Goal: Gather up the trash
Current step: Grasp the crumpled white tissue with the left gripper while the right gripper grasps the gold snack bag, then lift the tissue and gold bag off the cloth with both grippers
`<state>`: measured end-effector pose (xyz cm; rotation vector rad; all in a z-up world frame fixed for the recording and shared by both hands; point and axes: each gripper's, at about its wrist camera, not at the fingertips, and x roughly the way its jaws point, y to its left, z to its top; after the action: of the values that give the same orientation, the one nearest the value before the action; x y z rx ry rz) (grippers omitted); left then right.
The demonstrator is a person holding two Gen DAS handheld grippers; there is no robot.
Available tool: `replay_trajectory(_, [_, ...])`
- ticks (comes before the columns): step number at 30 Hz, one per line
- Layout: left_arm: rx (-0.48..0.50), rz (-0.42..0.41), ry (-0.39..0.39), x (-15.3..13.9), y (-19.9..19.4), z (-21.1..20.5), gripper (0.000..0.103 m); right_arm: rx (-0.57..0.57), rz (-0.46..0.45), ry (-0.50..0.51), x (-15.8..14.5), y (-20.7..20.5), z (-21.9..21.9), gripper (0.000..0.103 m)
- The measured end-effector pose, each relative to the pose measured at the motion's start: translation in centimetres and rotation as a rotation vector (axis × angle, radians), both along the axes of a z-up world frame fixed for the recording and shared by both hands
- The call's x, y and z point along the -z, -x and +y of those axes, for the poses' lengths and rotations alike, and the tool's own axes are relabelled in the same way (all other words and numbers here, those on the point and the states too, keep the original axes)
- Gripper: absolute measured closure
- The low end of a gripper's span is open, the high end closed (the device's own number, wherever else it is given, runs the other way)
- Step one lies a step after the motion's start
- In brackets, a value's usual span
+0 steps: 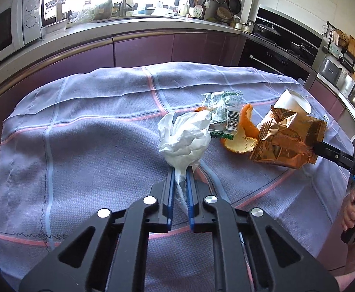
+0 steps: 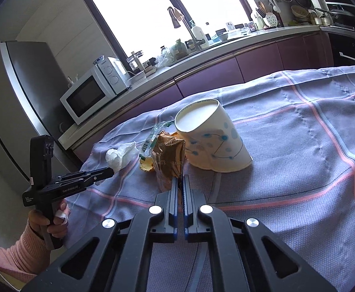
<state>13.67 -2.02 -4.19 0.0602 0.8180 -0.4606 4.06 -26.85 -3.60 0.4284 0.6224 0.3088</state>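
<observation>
A crumpled white tissue [image 1: 183, 137] stands on the checked cloth, its lower end pinched between the pads of my left gripper [image 1: 180, 170], which is shut on it. To its right lie a clear green-printed wrapper [image 1: 222, 108], orange peel [image 1: 244, 136] and a gold foil wrapper [image 1: 284, 141]. My right gripper [image 2: 180, 178] is shut on the gold foil wrapper [image 2: 170, 158]; it also shows from the side as the right gripper [image 1: 317, 147]. An upturned white paper cup [image 2: 211, 136] with blue dots leans behind the foil. The left gripper [image 2: 110, 170] holds the tissue [image 2: 121, 155].
The grey-blue checked cloth [image 1: 92, 146] covers the table. Purple cabinets and a worktop [image 1: 153, 24] run behind it, with a microwave [image 2: 87, 95], a fridge [image 2: 9, 102] and an oven [image 1: 274, 53]. A hand in a pink sleeve [image 2: 24, 243] grips the left tool.
</observation>
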Motion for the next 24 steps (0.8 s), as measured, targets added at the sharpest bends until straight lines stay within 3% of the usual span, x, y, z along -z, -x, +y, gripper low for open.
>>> replay_trajectory(24, [-0.068,-0.115,0.052,-4.2,7.0,6.5,0.094,-0.097,-0.085,-0.027,-3.6,1.6,2.8,0.102])
